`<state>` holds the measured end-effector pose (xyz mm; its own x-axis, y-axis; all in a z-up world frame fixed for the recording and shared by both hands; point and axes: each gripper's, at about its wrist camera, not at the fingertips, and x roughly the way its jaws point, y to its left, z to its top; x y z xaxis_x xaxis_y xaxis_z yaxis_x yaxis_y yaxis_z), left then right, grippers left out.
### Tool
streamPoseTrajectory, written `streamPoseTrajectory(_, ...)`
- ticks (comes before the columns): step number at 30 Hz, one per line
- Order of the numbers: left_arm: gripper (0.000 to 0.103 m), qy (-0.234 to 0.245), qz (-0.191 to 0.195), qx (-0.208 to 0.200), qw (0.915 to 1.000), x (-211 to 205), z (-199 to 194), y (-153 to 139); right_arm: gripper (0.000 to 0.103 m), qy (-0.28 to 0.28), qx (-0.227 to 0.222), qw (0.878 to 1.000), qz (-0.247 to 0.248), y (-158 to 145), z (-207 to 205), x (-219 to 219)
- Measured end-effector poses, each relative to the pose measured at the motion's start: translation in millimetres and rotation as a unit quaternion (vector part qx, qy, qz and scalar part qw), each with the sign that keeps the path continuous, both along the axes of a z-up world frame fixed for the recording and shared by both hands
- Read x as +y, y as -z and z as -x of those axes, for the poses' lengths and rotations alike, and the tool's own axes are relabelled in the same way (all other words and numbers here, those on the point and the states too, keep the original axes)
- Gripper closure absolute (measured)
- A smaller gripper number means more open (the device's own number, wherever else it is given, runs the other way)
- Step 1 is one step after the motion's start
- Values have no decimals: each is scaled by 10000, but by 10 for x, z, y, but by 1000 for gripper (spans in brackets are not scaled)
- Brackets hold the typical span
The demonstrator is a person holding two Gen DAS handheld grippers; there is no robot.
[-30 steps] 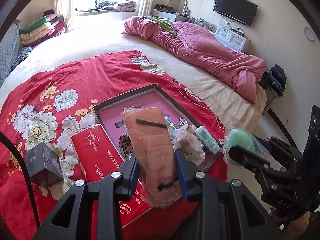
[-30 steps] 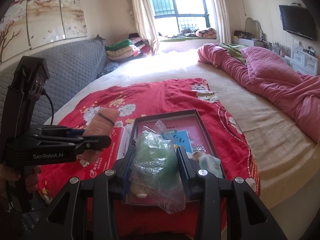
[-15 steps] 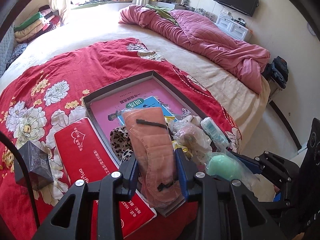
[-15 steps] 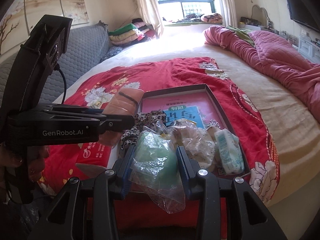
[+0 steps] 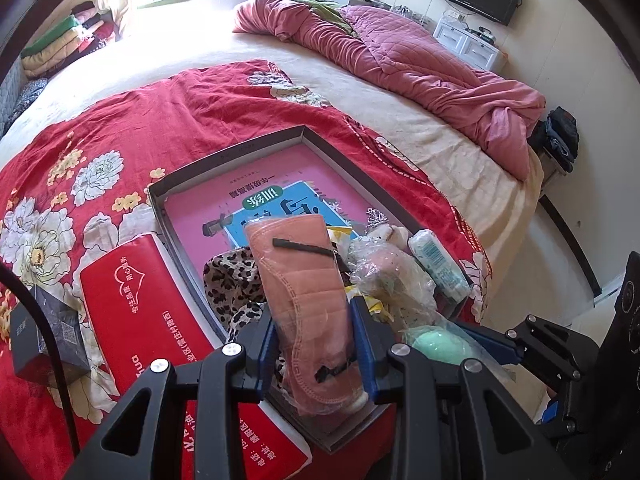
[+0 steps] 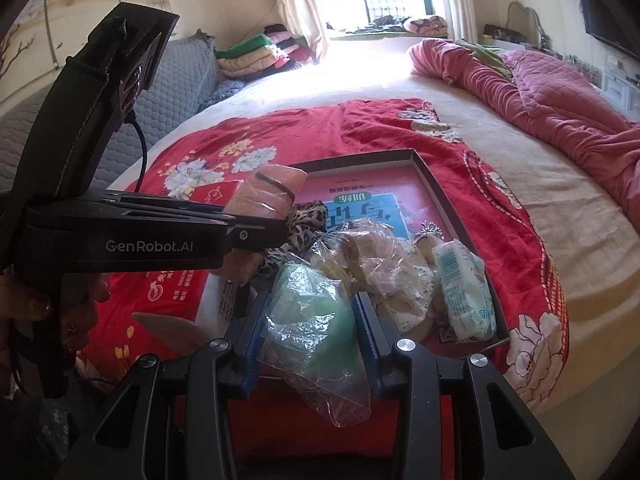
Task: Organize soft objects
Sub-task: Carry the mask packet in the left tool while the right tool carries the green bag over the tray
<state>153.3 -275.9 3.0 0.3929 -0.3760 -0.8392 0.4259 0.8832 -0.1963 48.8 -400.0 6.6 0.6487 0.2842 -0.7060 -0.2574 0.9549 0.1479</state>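
My left gripper is shut on a bagged salmon-pink cloth item, held upright over the near edge of a shallow grey box; this item also shows in the right wrist view. My right gripper is shut on a green soft ball in a clear bag, just above the box's near end; the ball also shows in the left wrist view. The box holds a pink book, a leopard-print cloth, a bagged soft toy and a tissue pack.
A red tissue box lies left of the grey box on the red floral bedspread. A small dark box sits further left. A pink quilt is heaped at the far right of the bed.
Both grippers have moved forward and lower toward the grey box, each still holding its bagged item. The green ball now hangs over the box's near end.
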Motion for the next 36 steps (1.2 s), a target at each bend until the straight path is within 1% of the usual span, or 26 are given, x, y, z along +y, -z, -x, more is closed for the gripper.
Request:
streamPoseTrajectory(6,69,-2,-35,68,10000,-36,-81,74,60,-100,118,9998,144,118,-60,38)
streamPoseTrajectory(20,69,22,-68,182,9998,-105,-199,195,60,-324,186,9990,239,310,-186,120)
streamPoseTrajectory(31,69,14,-61,256,9997,-119,-277,269,60,-343,125,9991,232,388,-297,106)
streamPoseTrajectory(36,69,-1,-60,270,9996,-117,-321,286,61,-321,-14,9991,266,394,-360,83)
